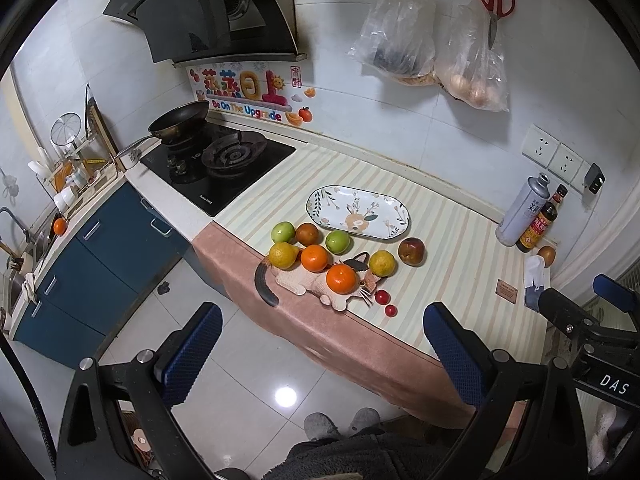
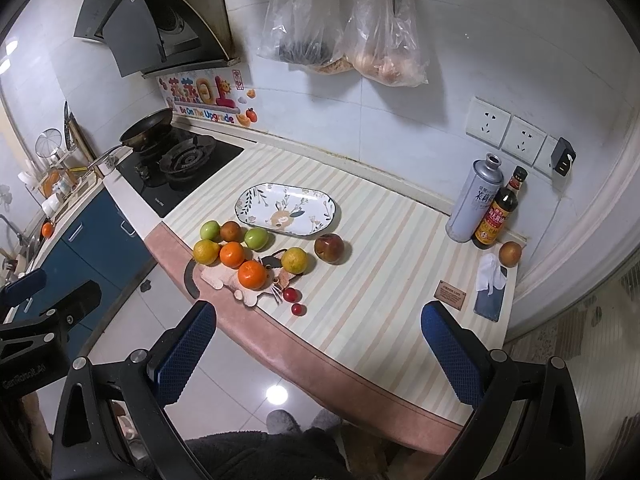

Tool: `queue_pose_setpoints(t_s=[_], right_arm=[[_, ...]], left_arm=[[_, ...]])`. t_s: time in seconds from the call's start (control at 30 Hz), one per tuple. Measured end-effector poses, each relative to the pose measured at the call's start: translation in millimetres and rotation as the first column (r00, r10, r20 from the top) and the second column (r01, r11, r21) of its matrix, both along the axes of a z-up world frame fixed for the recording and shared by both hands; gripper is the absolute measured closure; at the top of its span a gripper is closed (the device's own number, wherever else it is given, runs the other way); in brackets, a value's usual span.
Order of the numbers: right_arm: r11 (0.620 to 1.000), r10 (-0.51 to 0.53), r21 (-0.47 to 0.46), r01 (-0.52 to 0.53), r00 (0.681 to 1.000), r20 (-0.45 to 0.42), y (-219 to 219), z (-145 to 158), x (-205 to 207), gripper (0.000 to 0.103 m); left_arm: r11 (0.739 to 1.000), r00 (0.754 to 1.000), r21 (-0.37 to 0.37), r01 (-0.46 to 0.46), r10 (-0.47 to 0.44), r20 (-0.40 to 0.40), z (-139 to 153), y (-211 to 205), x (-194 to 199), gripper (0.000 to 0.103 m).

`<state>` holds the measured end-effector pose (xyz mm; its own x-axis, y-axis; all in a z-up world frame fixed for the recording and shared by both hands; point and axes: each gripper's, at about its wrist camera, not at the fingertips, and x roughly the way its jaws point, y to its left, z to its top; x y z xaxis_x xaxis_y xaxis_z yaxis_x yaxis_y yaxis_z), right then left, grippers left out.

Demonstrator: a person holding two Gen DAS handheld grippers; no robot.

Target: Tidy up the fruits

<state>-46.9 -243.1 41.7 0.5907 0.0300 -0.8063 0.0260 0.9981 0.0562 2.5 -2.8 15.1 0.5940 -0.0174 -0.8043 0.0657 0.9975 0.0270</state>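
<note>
Several fruits lie on the striped counter cloth near its front edge: two oranges [image 1: 341, 278] [image 2: 252, 274], two yellow-green citrus [image 1: 382, 263], two green fruits [image 1: 338, 241], a brown fruit [image 1: 307, 234], a red apple [image 1: 412, 251] [image 2: 329, 247] and two cherry tomatoes [image 1: 383, 297] [image 2: 289, 293]. Some rest on a cat-shaped mat [image 1: 316, 280]. An empty oval floral plate [image 1: 358, 211] [image 2: 286, 209] lies just behind them. My left gripper [image 1: 322, 354] and right gripper [image 2: 318, 354] are both open and empty, held back from the counter, above the floor.
A gas stove [image 1: 218, 162] with a pan [image 1: 180, 118] is left of the cloth. A canister [image 2: 474, 200], sauce bottle [image 2: 498, 212], another brown fruit [image 2: 510, 253], phone [image 2: 490, 300] and small card [image 2: 451, 293] sit at the right. Bags hang on the wall.
</note>
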Motion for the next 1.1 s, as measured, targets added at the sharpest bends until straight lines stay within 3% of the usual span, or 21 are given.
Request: queue_pose_setpoints(t_s=[1.1], right_arm=[[1.0, 0.001, -0.002, -0.001, 1.0, 0.002, 5.6, 0.5, 1.4, 0.0]], left_arm=[[1.0, 1.0, -0.015, 0.0, 0.0, 0.004, 6.7, 0.3, 5.5, 0.0]])
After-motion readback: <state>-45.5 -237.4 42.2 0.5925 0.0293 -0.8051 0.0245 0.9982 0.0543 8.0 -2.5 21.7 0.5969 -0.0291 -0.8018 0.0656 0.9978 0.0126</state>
